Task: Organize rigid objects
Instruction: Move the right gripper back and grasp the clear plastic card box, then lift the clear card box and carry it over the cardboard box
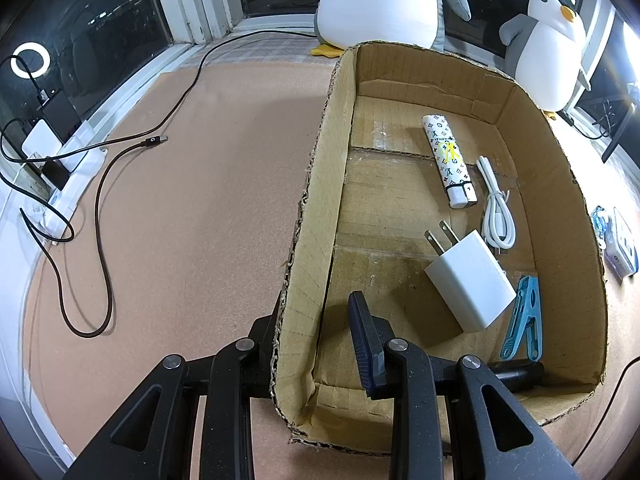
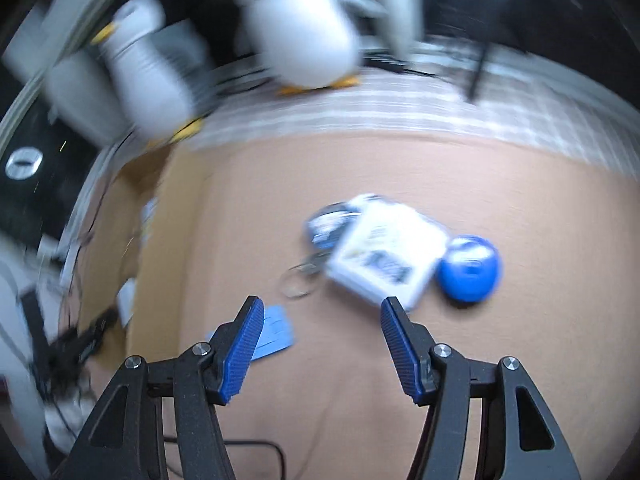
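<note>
A cardboard box [image 1: 320, 184] stands on the brown table. My left gripper [image 1: 316, 308] is shut on its near left wall, one finger inside and one outside. In the box lie a white plug charger [image 1: 470, 280], a patterned lighter [image 1: 448, 158], a coiled white cable [image 1: 496, 208], a blue clothespin [image 1: 524, 320] and a black cylinder [image 1: 520, 372]. The right wrist view is blurred. There my right gripper [image 2: 320, 308] is open with nothing between its fingers, above bare table. Beyond it lie a white packet [image 2: 386, 248], a blue round thing [image 2: 468, 268], a key ring [image 2: 298, 280] and a small blue card [image 2: 276, 332].
Two plush penguins [image 1: 380, 0] [image 1: 548, 52] sit by the window behind the box. A black cable [image 1: 104, 208] snakes over the table's left part from a power strip [image 1: 52, 148]. The box's edge [image 2: 160, 240] shows left of my right gripper.
</note>
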Tool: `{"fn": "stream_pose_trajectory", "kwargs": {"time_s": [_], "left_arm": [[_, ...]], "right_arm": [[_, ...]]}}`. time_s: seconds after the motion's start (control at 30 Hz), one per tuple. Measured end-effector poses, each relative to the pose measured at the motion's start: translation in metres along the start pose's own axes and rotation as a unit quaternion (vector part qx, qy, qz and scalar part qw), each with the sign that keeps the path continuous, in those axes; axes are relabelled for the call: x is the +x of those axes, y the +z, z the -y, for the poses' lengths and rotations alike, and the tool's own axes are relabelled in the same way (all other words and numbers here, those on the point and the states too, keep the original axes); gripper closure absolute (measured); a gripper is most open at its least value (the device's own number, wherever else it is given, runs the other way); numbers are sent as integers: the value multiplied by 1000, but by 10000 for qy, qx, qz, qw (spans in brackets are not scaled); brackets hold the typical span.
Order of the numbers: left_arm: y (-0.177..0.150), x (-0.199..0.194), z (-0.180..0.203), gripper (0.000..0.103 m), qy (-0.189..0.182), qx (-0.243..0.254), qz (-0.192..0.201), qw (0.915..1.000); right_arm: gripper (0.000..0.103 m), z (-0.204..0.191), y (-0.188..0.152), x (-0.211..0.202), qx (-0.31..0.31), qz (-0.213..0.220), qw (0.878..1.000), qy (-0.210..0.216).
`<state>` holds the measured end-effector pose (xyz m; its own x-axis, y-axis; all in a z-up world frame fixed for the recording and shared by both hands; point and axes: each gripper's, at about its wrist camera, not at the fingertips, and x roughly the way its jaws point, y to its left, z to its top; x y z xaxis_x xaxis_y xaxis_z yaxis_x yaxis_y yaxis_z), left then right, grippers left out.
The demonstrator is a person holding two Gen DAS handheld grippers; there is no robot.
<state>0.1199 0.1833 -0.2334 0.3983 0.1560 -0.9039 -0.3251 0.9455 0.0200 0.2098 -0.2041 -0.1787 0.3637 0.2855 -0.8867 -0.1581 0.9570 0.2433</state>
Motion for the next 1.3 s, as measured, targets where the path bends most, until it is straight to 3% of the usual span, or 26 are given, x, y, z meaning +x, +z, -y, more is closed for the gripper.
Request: {"fn": "stream_pose_trajectory", "kwargs": {"time_s": [0.17,0.5,0.77,0.87,1.3], "left_arm": [[0,0,0,73,1,0,-2,10000],[1,0,1,73,-26,-24,4,10000],[1,0,0,73,-34,-17,11,10000],[1,0,0,73,-40,-14,17,10000],[2,1,-2,73,-101,-44,28,9999]], "right_arm": [[46,38,14,10,836,-93,9964,-113],[45,46,27,37,1349,-431,9899,-51],[44,42,39,47,1365,-571,9887,-259],[38,35,44,55,1193,-711,9895,-394],[33,15,46,77,807,-961,9883,-871]]}}
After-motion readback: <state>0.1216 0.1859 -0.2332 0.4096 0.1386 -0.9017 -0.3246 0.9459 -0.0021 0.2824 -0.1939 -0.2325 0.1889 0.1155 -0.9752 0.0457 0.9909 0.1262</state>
